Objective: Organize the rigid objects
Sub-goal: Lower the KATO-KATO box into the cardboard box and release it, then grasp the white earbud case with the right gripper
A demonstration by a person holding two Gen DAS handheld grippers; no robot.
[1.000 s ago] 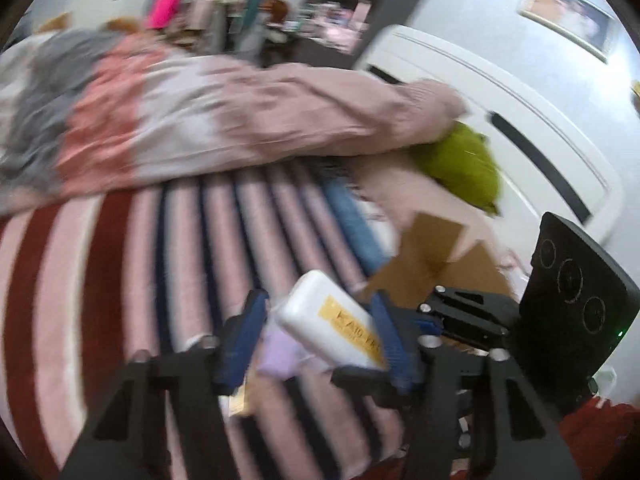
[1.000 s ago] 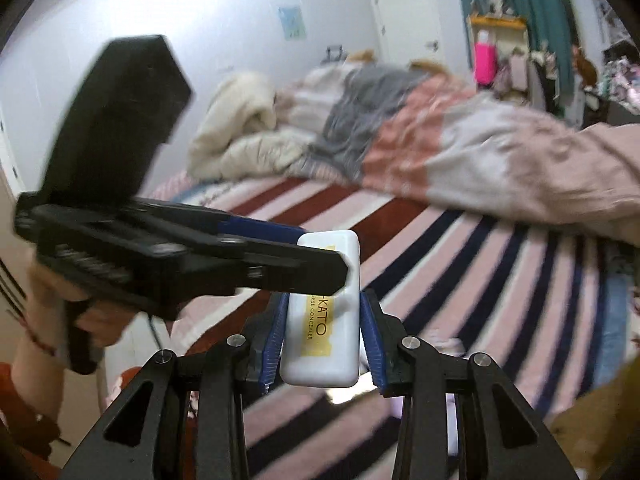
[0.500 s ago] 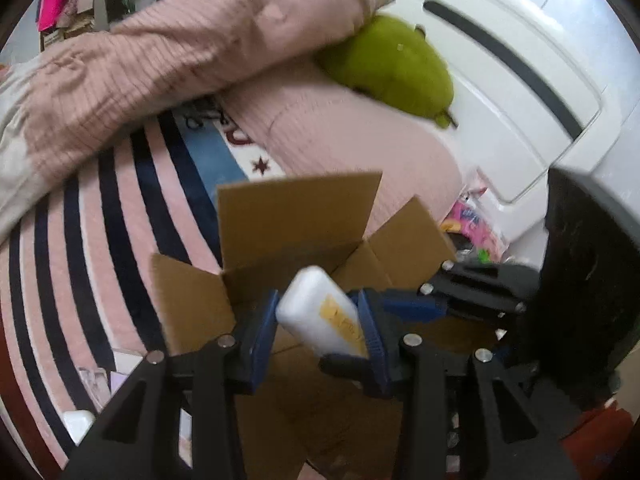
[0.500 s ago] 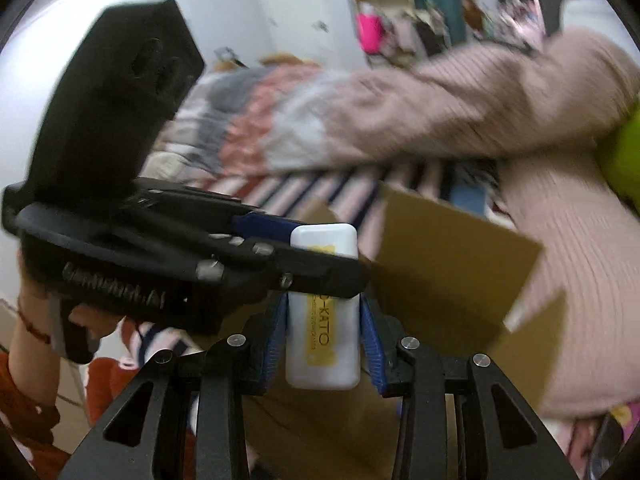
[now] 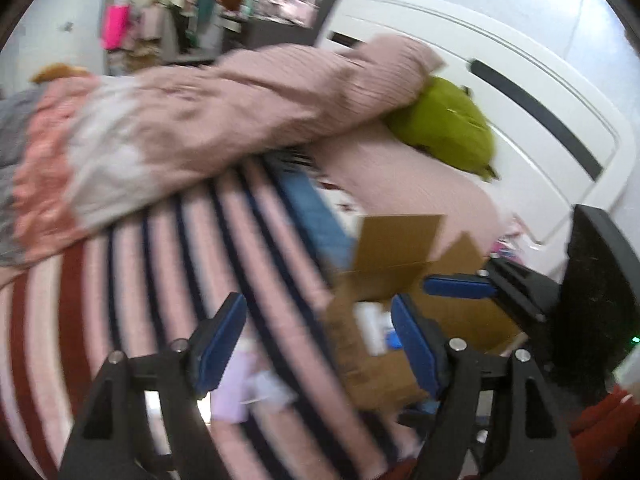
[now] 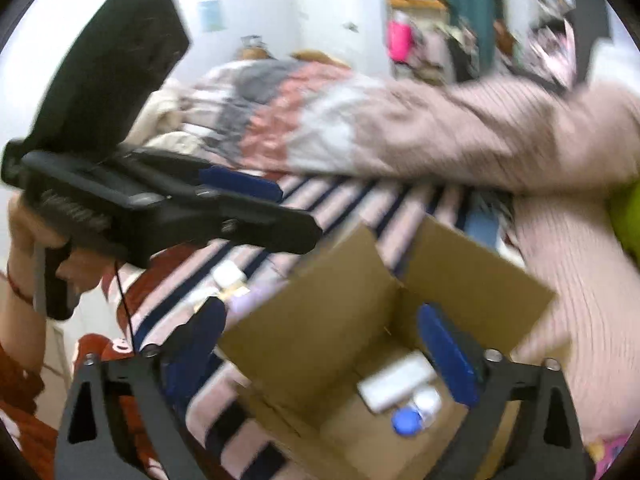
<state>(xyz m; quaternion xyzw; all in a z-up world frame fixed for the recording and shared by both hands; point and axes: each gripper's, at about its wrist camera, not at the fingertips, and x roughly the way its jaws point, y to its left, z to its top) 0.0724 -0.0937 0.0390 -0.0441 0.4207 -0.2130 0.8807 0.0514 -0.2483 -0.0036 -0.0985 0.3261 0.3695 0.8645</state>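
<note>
White bottle (image 6: 394, 380) lying in cardboard box (image 6: 320, 320), right tongs (image 6: 328, 364) and left tongs (image 5: 316, 344) both opening, empty

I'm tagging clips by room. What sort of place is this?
Most likely a bedroom: a striped bedspread with a rumpled pink blanket against a white headboard, and cluttered shelves behind. A cardboard box sits on the bed.

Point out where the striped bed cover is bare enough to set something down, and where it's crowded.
Free: the wide band of pink, navy and red striped bed cover between the rumpled pink quilt and the left gripper, whose fingers are opening with nothing between them. Crowded: beside the open brown cardboard box, where small blurred items lie; the box floor already holds a white bottle.
</note>
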